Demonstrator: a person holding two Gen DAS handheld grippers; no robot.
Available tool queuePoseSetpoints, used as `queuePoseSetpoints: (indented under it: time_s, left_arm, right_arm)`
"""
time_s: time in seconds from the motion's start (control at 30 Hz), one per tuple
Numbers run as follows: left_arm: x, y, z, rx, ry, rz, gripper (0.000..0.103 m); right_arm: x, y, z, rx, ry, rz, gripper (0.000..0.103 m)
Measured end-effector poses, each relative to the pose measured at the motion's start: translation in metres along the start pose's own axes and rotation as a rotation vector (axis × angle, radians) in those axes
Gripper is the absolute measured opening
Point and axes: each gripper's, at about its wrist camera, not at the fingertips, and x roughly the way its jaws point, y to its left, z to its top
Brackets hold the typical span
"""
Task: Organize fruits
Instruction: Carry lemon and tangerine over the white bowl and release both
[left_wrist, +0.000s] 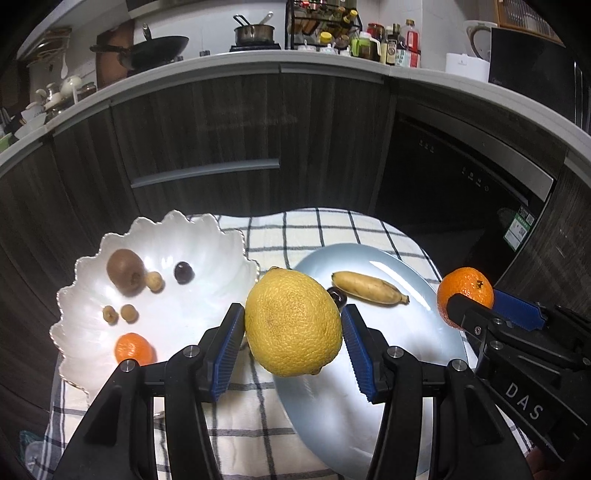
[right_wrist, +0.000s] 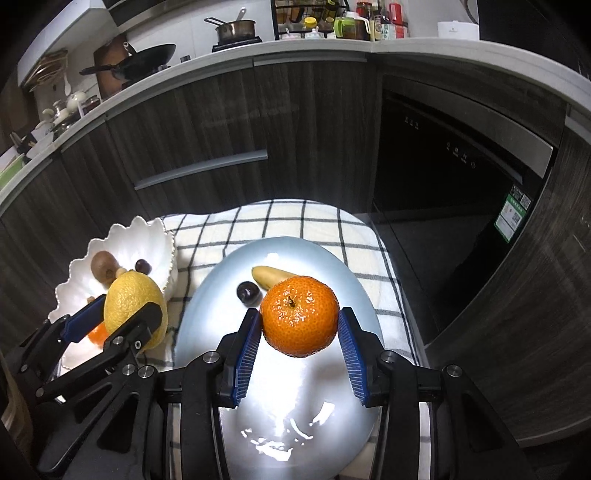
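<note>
two fruits are in transit at once, each clear of the surface below. left gripper (left_wrist: 293, 326) has its fingers pinched on a large yellow lemon (left_wrist: 293, 323), held above the checked cloth (left_wrist: 317, 229) between the two dishes. right gripper (right_wrist: 300, 325) has its fingers pressed against the sides of a mandarin (right_wrist: 300, 315), held over the blue plate (right_wrist: 332, 387).

step in hand, as judged: mid-carry, both fruits picked, neither placed. which dish each belongs to cannot be told from the task line alone. next move likely calls for lowering each fruit onto a bare patch of its dish before spreading the fingers; the lemon is bulky and rounded, so it may roll if let go high or near a rim.

containers:
- white scalloped bowl (left_wrist: 92, 254), left side: a kiwi (left_wrist: 125, 271), a dark cherry (left_wrist: 184, 272), three small tan fruits (left_wrist: 129, 313) (kind not certain), a small mandarin (left_wrist: 133, 347).
- blue plate, right side: a small banana (left_wrist: 369, 288), a second dark cherry (right_wrist: 248, 292) beside it, apart from the banana.

risk: the grippers are near each other; lower one at a time.
</note>
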Motion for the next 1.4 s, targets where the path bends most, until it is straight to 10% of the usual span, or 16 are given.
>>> queuePoseSetpoints:
  time_s: [1.4]
  left_arm:
    - [-0.023,0.191,0.005,-0.147,-0.063,0.203,0.053]
  right_arm:
    - [0.035,0.199,0.028,-0.200,-0.009,0.175,0.044]
